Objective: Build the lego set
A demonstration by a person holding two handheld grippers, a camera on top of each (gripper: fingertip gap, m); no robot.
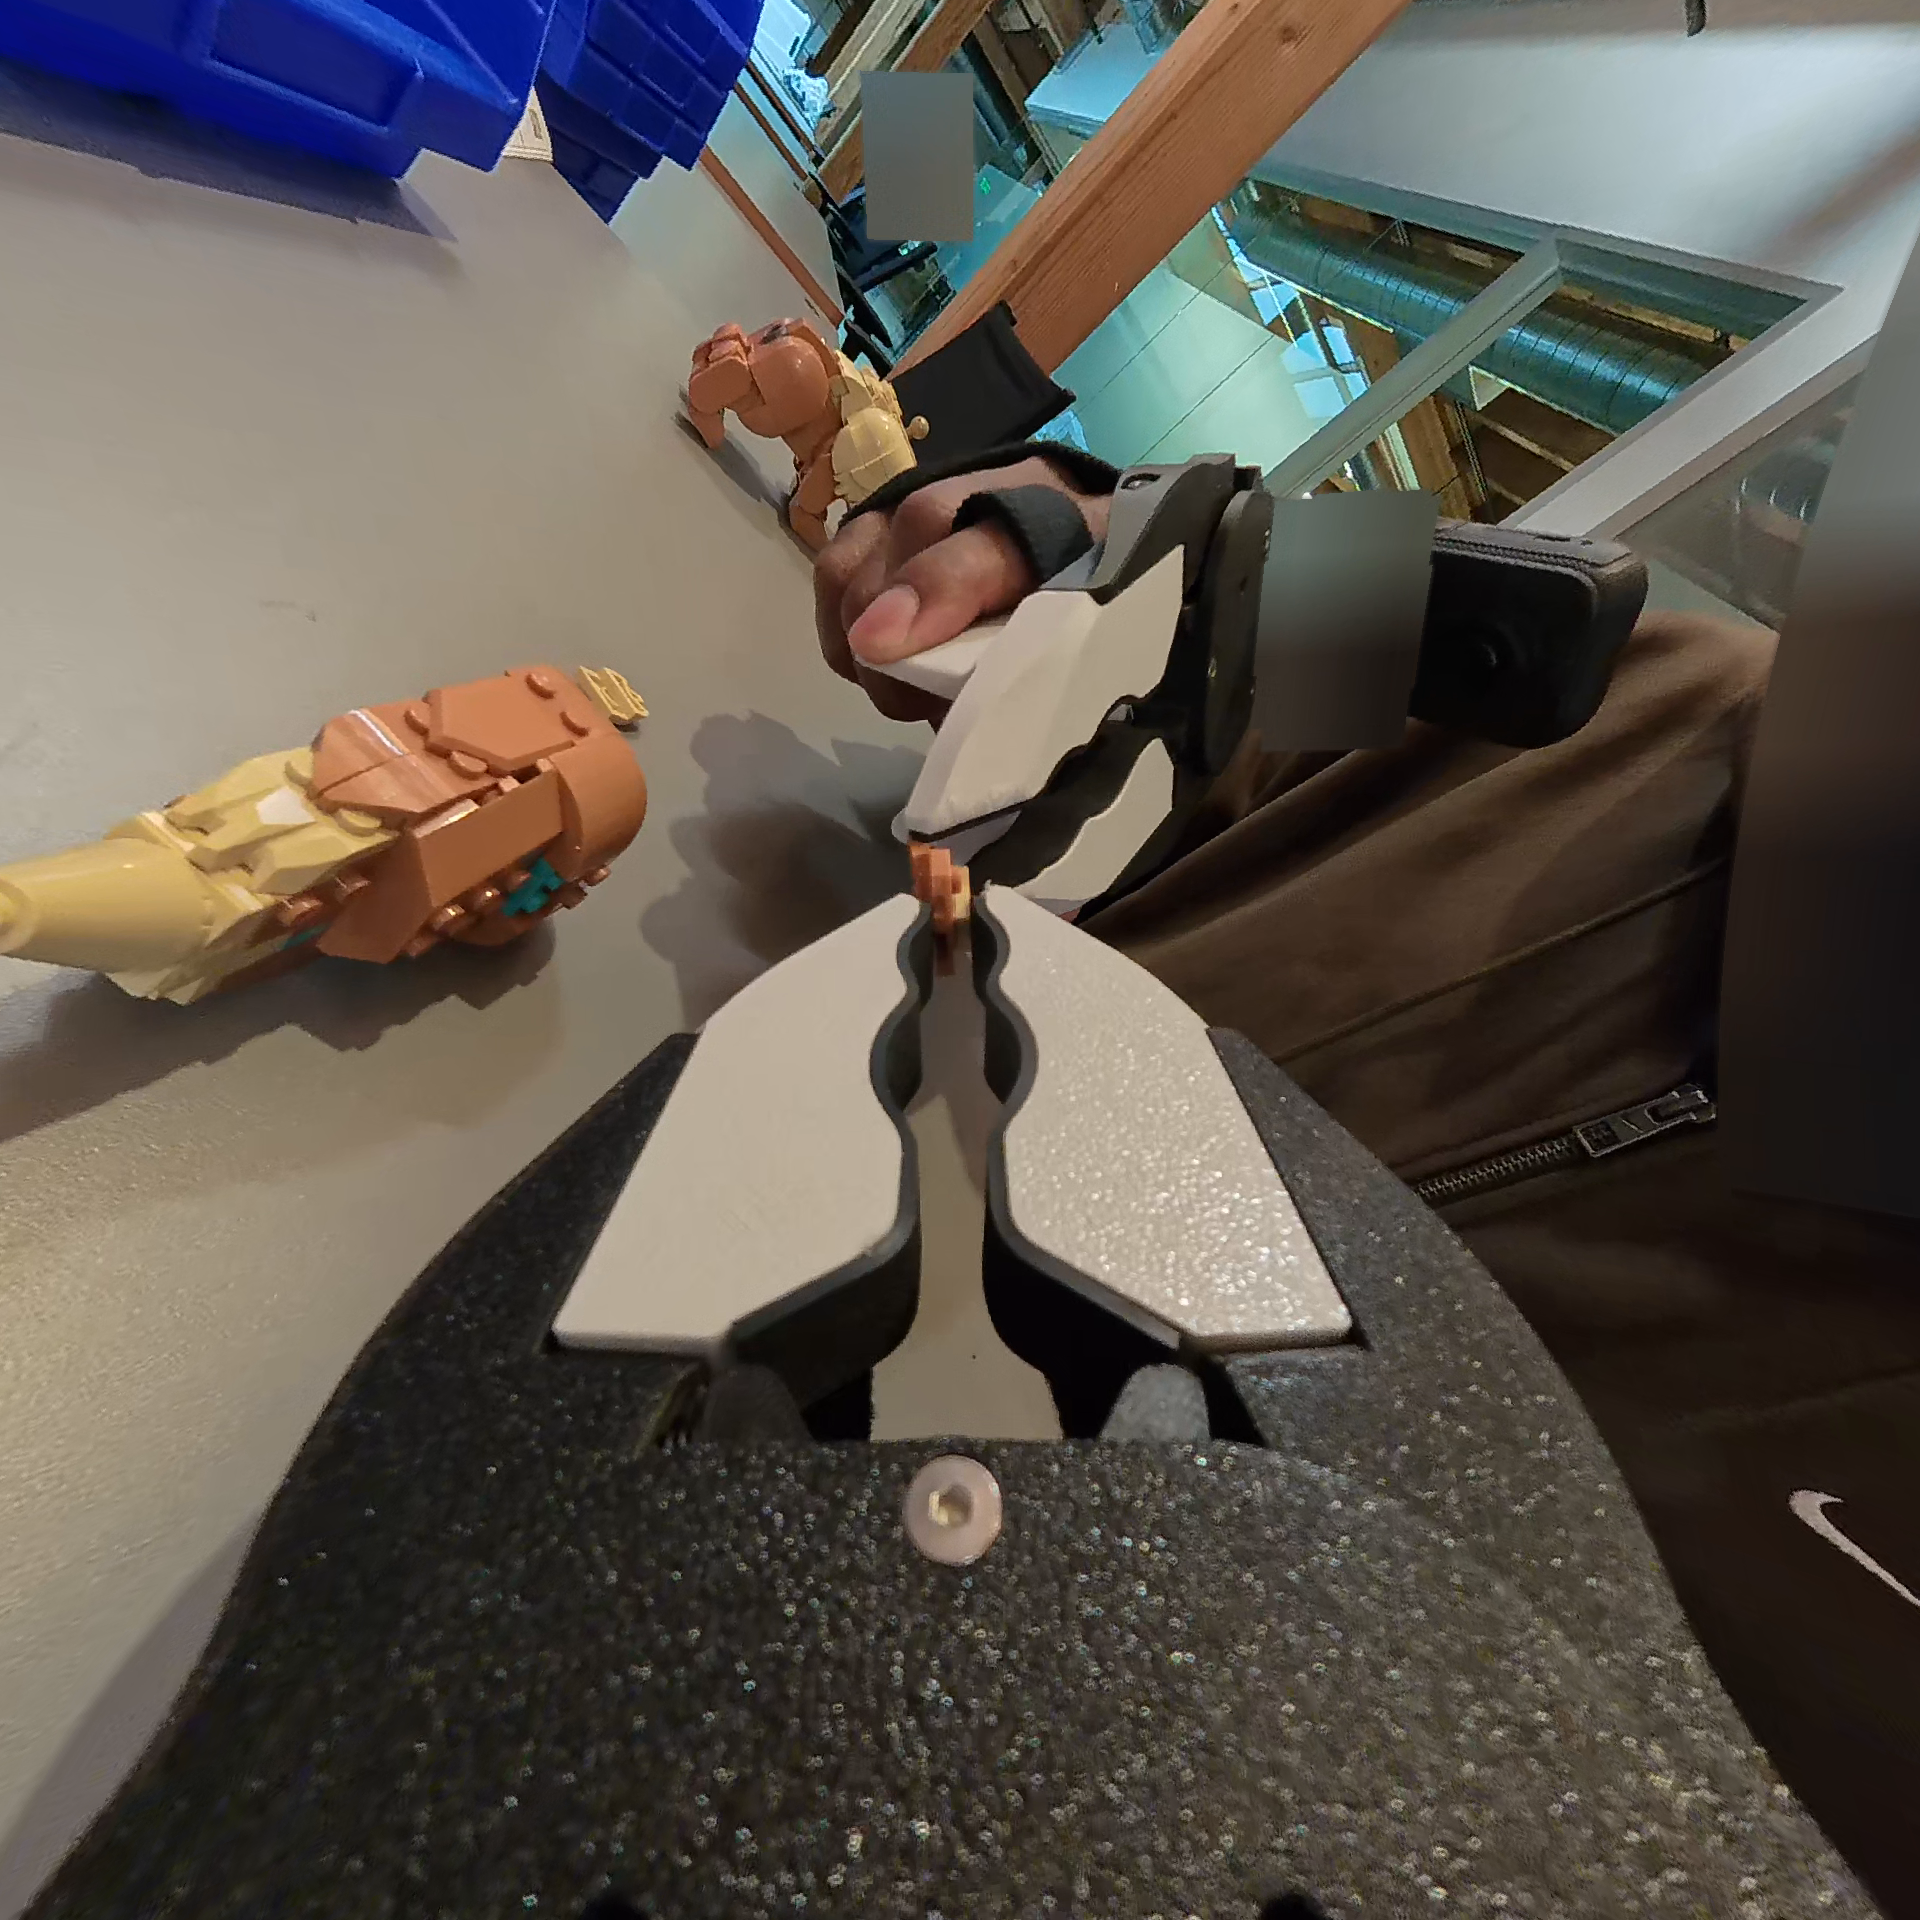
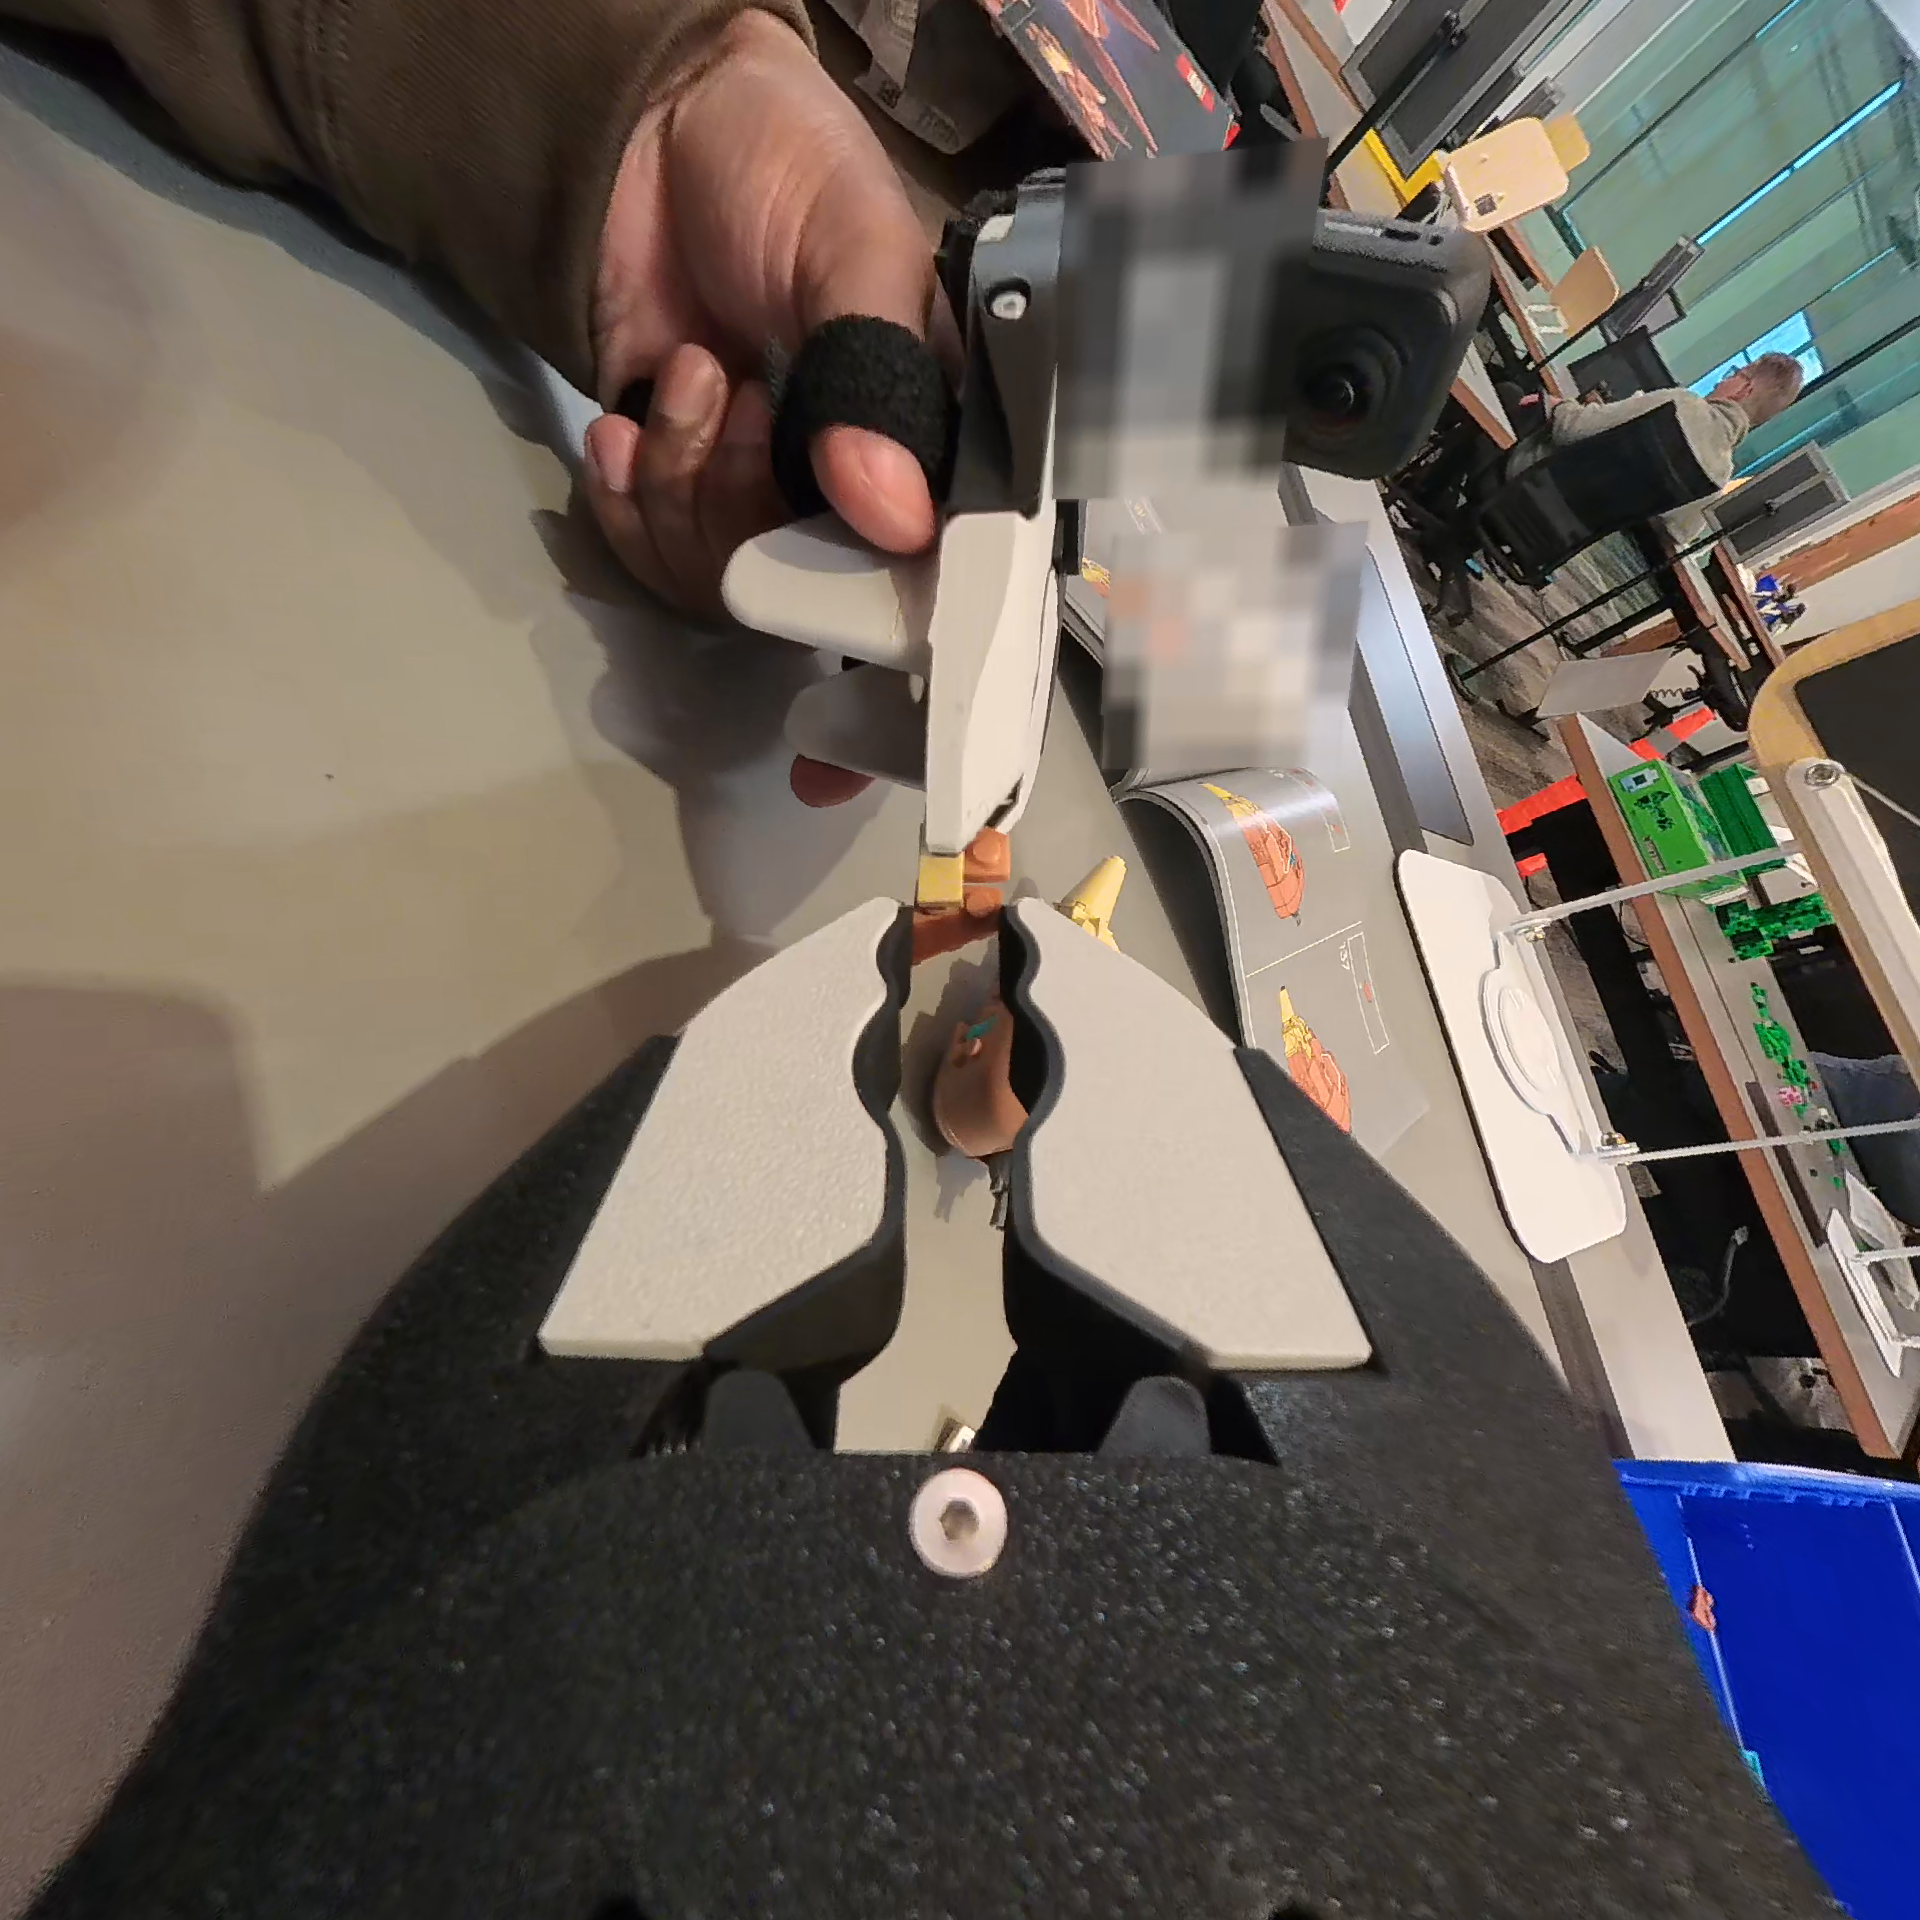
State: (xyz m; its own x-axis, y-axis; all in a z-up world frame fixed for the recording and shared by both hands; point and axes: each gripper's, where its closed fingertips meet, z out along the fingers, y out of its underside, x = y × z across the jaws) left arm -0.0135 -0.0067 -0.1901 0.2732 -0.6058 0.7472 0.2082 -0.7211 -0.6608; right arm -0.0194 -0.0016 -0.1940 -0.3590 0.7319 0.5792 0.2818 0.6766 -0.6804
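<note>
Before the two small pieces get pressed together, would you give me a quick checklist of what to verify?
1. Left gripper shut on the small brick cluster: ok.
2. Right gripper shut on the brown plate: ok.
3. The two held pieces meet between the tips, above the table: ok.
4. Studs lined up squarely: cannot tell, the joint is too small and partly hidden.
5. Instruction booklet open and visible: ok.
6. Larger brown-and-tan assembly lies apart from the grippers: ok.
</note>
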